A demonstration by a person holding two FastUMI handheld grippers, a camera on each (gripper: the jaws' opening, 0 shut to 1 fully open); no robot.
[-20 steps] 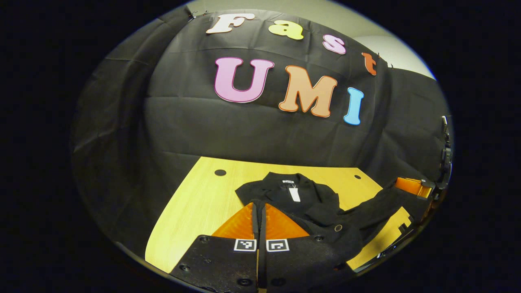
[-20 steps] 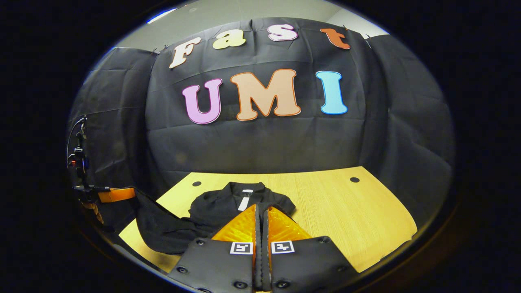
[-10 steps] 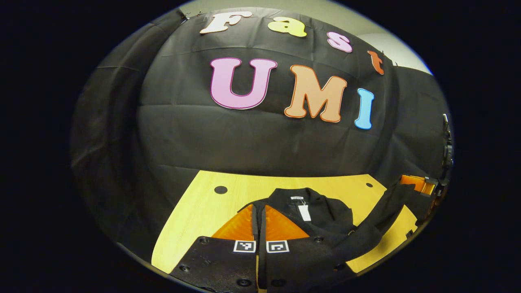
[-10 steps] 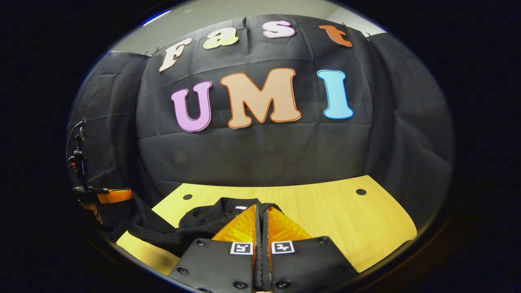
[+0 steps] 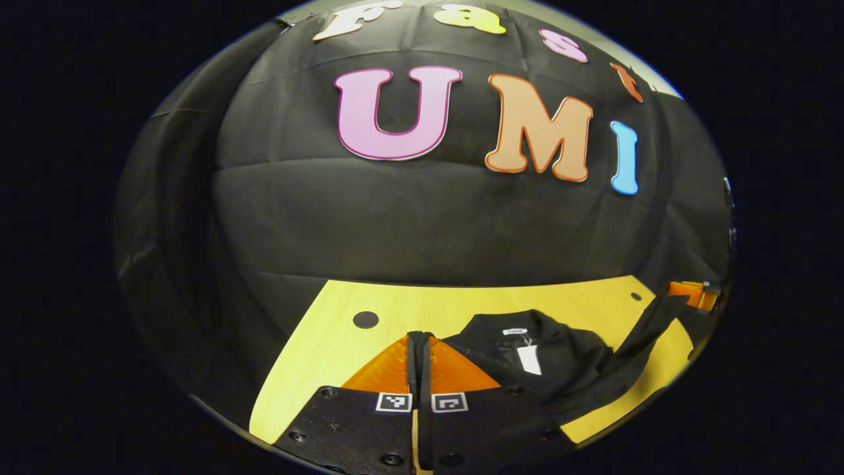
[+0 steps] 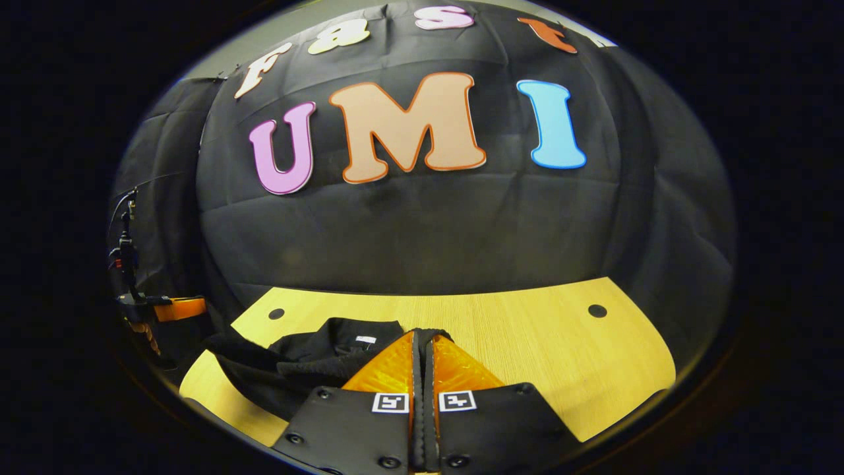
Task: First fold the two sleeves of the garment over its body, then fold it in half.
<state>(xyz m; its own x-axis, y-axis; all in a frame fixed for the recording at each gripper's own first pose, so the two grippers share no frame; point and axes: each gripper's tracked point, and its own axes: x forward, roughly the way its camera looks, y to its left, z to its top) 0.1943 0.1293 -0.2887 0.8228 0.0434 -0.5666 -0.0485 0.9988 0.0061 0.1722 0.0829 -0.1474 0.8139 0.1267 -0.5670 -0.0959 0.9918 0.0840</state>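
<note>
Both grippers have been carried toward the collar, garment hem clamped between closed jaws of the left gripper and right gripper. Garment is draped over the tabletop; its white tag is seen in the left gripper view.

I am looking at one black garment, lying on the table with its collar toward the far wall. The collar is lying open, showing a small white label at the neck, and a white tag is hanging just below it. The cloth is looking soft and slightly fuzzy. In the right gripper view the garment is bunching in thick folds at the near left of the table. In the left gripper view one edge of the cloth is rising off the table toward the right.
</note>
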